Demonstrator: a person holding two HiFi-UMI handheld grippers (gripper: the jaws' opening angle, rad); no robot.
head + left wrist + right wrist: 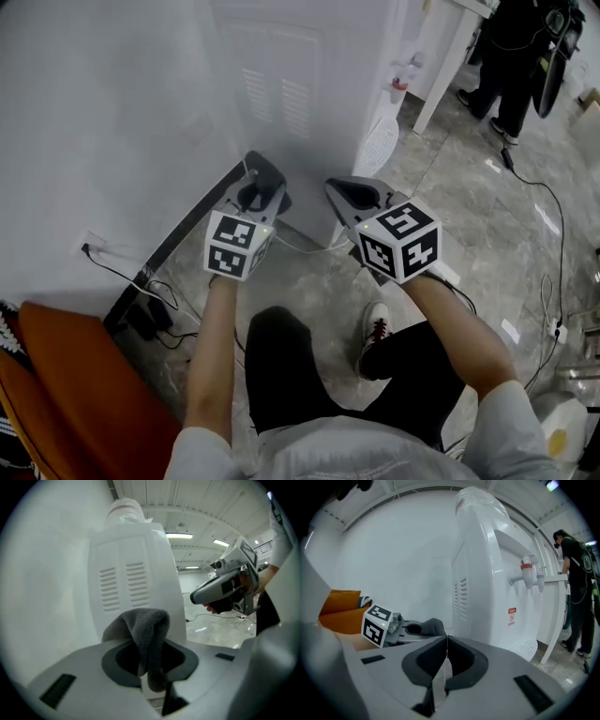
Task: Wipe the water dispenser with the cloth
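The white water dispenser (309,84) stands against the wall, its vented side panel (124,585) facing me. My left gripper (261,192) is shut on a grey cloth (146,627), which bunches up above the jaws a short way from that panel. In the left gripper view the gripper (149,656) points at the vents. My right gripper (343,194) hangs beside it, a little to the right. Its jaws (446,644) are shut with nothing between them. The right gripper view shows the dispenser's taps (529,576) and the cloth (433,626).
An orange seat (84,394) stands at the lower left. Cables (141,281) run along the wall's base. A person (520,56) stands at the far right beside a white table leg (441,66). My own legs and a shoe (375,328) are below the grippers.
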